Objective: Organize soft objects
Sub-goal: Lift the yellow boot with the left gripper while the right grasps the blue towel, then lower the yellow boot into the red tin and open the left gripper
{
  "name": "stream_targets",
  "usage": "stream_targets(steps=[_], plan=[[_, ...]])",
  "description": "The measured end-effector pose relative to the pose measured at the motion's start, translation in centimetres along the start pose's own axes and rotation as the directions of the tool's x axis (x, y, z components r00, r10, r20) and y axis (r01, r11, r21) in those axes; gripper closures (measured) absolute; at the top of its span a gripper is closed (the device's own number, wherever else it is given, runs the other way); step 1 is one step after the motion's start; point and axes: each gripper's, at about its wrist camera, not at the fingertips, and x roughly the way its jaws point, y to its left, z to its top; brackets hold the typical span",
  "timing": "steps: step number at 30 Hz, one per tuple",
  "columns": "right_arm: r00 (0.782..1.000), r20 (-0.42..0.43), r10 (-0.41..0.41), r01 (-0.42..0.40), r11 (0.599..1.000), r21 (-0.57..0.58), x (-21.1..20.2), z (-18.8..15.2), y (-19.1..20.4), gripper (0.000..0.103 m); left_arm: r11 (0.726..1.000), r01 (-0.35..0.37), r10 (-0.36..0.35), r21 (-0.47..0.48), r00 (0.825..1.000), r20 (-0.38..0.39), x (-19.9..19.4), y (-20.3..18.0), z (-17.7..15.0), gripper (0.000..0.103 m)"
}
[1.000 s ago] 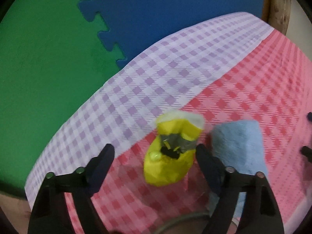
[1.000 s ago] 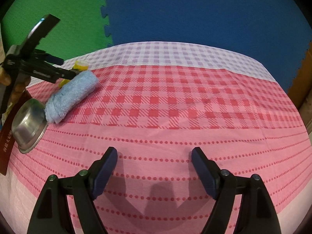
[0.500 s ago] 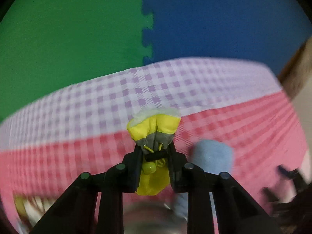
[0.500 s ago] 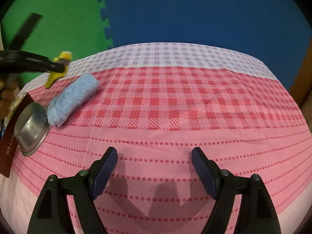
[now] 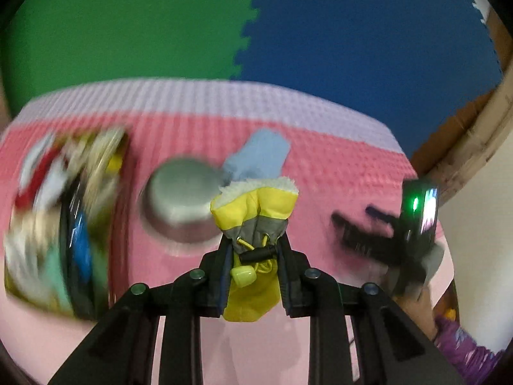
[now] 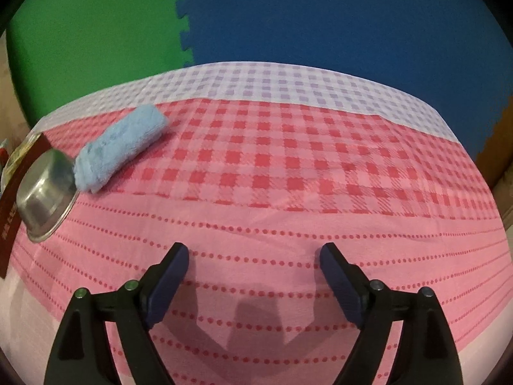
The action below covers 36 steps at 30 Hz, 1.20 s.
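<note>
Left wrist view — left gripper [image 5: 253,256] clamped on the yellow bootie [image 5: 253,224], carried above the cloth [image 5: 336,166]; right gripper [image 6: 253,282] wide, empty. Towel [image 6: 120,152] lies far left beside the bowl [image 6: 45,192]. Next — likely set bootie down, release.

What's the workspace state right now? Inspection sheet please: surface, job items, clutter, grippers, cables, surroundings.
Surface: checked tablecloth, red-pink with a lilac band along the far edge.
Job's things: yellow bootie with fleece lining, clamped in the left gripper; rolled blue towel lying on the cloth.
Clutter: upturned steel bowl touching the towel's near end; printed packaging at the left edge, too blurred to identify.
Grippers: left shut on the bootie; right gripper open, nothing between its fingers.
Cables: nothing seen.
Surroundings: green foam mat and blue foam mat beyond the table.
</note>
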Motion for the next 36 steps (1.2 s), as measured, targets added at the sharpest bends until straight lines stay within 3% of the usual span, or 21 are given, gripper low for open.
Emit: stream_targets(steps=[4,6,12,16,19,22,26,28,30,31,32,36], plan=[[0.986,-0.010,0.166,-0.165,0.984,0.065,-1.1,1.1,0.5,0.016,0.996,-0.007,0.006,-0.089,1.000,-0.013,-1.6,1.7,-5.8,0.081],[0.967,-0.033,0.253,-0.248,0.963,0.106,-1.2,2.5,1.6,0.016,0.993,-0.029,0.029,-0.111,1.000,0.002,-1.9,2.3,-7.6,0.081],[0.928,-0.065,0.368,-0.347,0.913,0.212,-0.2,7.3,4.6,0.016,0.981,-0.088,0.098,-0.175,0.994,0.048,-2.7,4.6,-11.0,0.081],[0.908,-0.140,0.394,-0.331,0.881,0.338,2.7,9.8,6.0,0.016,0.979,-0.111,0.125,-0.171,0.990,0.073,-3.0,4.9,-11.7,0.081],[0.918,-0.187,0.349,-0.258,0.885,0.387,4.4,10.7,7.2,0.016,0.981,-0.105,0.122,-0.166,0.988,0.097,-3.7,5.2,-12.2,0.080],[0.911,-0.233,0.341,-0.219,0.878,0.426,6.6,11.5,8.9,0.016,0.983,-0.089,0.107,-0.161,0.989,0.105,-3.9,5.6,-12.4,0.080],[0.917,-0.283,0.282,-0.145,0.894,0.423,8.8,11.7,10.8,0.015,0.982,-0.083,0.099,-0.168,0.991,0.089,-3.6,6.1,-12.7,0.080],[0.937,-0.266,0.224,-0.117,0.923,0.366,8.8,11.9,12.0,0.016,0.980,-0.064,0.081,-0.188,0.993,0.086,-3.5,6.5,-12.6,0.080],[0.949,-0.260,0.178,-0.097,0.951,0.294,9.2,11.8,13.2,0.025,0.980,-0.062,0.081,-0.190,0.993,0.089,-3.6,6.7,-12.6,0.080],[0.958,-0.251,0.141,-0.079,0.968,0.239,9.1,11.8,13.9,0.059,0.980,-0.062,0.080,-0.190,0.993,0.091,-3.6,6.8,-12.6,0.080],[0.959,-0.244,0.144,-0.092,0.973,0.210,9.2,11.8,14.3,0.073,0.980,-0.060,0.078,-0.191,0.993,0.092,-3.6,6.8,-12.6,0.080],[0.943,-0.225,0.244,-0.203,0.960,0.191,9.0,10.9,13.7,0.074,0.980,-0.057,0.076,-0.192,0.993,0.090,-3.6,6.8,-12.6,0.079]])
